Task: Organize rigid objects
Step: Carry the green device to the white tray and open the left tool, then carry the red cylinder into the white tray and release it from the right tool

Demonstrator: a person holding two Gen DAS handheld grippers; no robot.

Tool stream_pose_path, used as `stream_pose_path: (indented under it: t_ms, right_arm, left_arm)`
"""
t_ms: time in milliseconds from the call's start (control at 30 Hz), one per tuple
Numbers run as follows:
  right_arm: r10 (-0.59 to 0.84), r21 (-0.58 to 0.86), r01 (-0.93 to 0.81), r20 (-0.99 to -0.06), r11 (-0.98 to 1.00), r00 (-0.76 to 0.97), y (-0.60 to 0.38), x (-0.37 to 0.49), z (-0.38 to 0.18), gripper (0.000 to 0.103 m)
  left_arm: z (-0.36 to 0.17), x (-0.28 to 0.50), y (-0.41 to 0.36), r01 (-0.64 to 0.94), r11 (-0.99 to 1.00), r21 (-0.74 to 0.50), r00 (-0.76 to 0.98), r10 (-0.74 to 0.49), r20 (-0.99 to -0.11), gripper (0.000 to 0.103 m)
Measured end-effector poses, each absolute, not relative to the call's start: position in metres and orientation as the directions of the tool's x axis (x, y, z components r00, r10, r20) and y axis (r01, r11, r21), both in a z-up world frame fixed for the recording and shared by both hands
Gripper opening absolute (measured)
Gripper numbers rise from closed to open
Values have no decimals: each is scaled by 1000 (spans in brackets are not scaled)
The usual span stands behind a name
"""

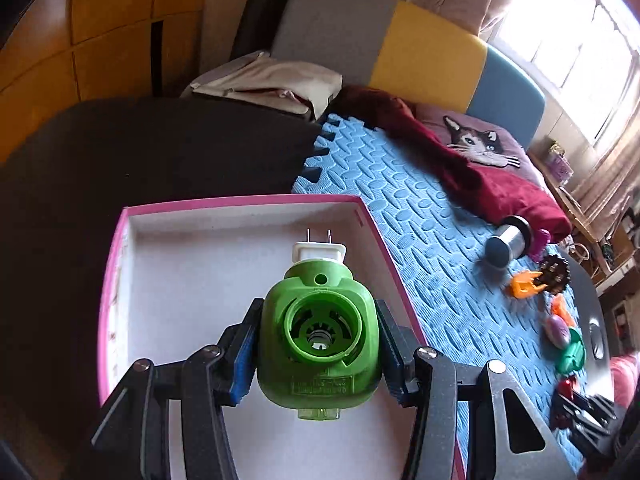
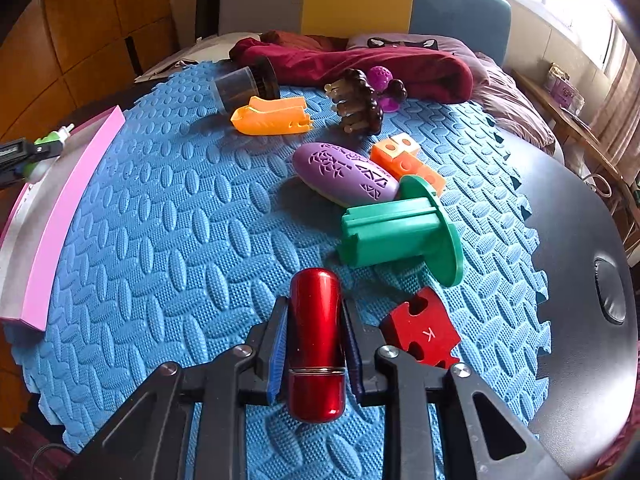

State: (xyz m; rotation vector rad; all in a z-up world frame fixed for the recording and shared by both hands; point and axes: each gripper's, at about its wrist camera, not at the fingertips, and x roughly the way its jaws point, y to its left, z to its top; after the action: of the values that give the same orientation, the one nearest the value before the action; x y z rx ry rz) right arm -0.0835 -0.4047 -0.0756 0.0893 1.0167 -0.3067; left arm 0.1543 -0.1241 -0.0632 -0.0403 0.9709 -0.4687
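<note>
My left gripper (image 1: 318, 344) is shut on a green plug-in device (image 1: 318, 340) with a white two-pin plug, held above the inside of a pink-rimmed white box (image 1: 180, 280). The device and left gripper also show at the far left of the right wrist view (image 2: 46, 148), over the box (image 2: 76, 208). My right gripper (image 2: 316, 336) is shut on a red metal cylinder (image 2: 316, 344), held just over the blue foam mat (image 2: 180, 240).
On the mat lie a green flanged spool (image 2: 400, 234), a red puzzle block (image 2: 420, 334), a purple oval case (image 2: 344, 174), orange blocks (image 2: 408, 158), an orange scoop (image 2: 272, 122), a brown massager (image 2: 358, 102) and a dark jar (image 2: 246, 84). A maroon cloth (image 2: 360, 64) lies behind.
</note>
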Motion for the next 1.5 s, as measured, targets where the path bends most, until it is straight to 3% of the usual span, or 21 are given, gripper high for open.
stream_pose_path:
  t_ms: [267,367,967,1500]
  right_arm:
    - [-214,-73,289,-844,954,491,-404,-84,-76,25]
    - [-219,-81,286,-843,955,492,-404,-83,-76,25]
    - [-256,-130,274,-831,953,494,-399,-81,-76,24]
    - [-294,-159,303,-828,940,478,-393,-81,-75,24]
  left_arm:
    - [-75,186,-138,313,916,-253,462,-379,-802,54]
    - [-70,181,-134,321,912,-254,478,-388,-788,64]
    - [-48,72,-93,321,944,-71,588,-257,-767,64]
    - [-29,44,-75,305,952,-37,648,-236,-724,67]
